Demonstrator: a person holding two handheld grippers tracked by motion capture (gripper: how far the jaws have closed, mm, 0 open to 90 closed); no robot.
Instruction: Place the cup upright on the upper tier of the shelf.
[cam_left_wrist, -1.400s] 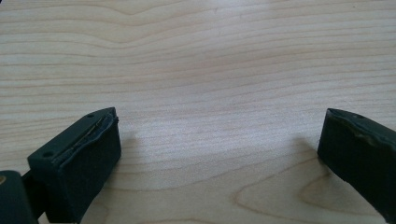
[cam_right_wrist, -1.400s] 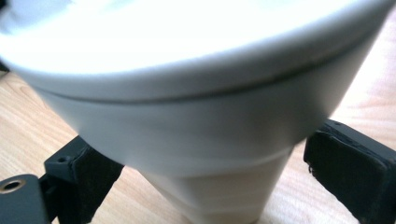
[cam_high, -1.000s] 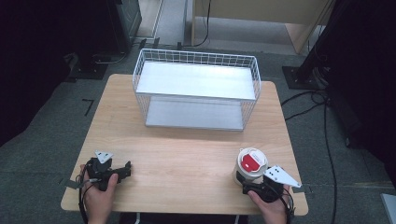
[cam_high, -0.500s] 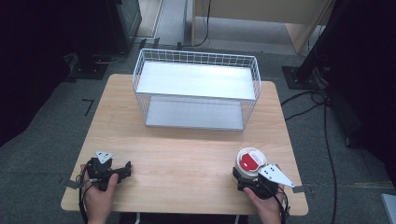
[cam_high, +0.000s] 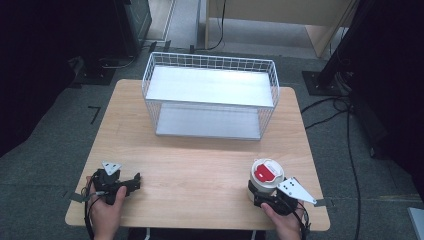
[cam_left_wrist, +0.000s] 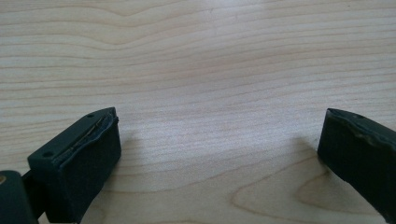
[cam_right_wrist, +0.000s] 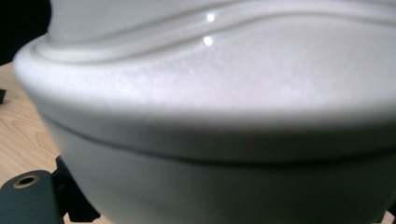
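A white lidded cup (cam_high: 266, 176) with a red patch on its lid stands upright near the table's front right edge. My right gripper (cam_high: 263, 194) sits low against the cup's near side, held by a hand. In the right gripper view the cup's wall (cam_right_wrist: 215, 116) looms very close. One black jaw shows far out at the bottom left, so the jaws stand wide around the cup. My left gripper (cam_high: 131, 181) rests at the front left of the table, open. Bare wood lies between its pads (cam_left_wrist: 93, 154).
A white wire basket (cam_high: 210, 95) with a shelf stands at the back middle of the wooden table (cam_high: 200, 160). Dark stands and cables lie on the floor beyond the table's right and far left sides.
My right gripper has shifted slightly closer around the cup. The cup and my left gripper have stayed where they were.
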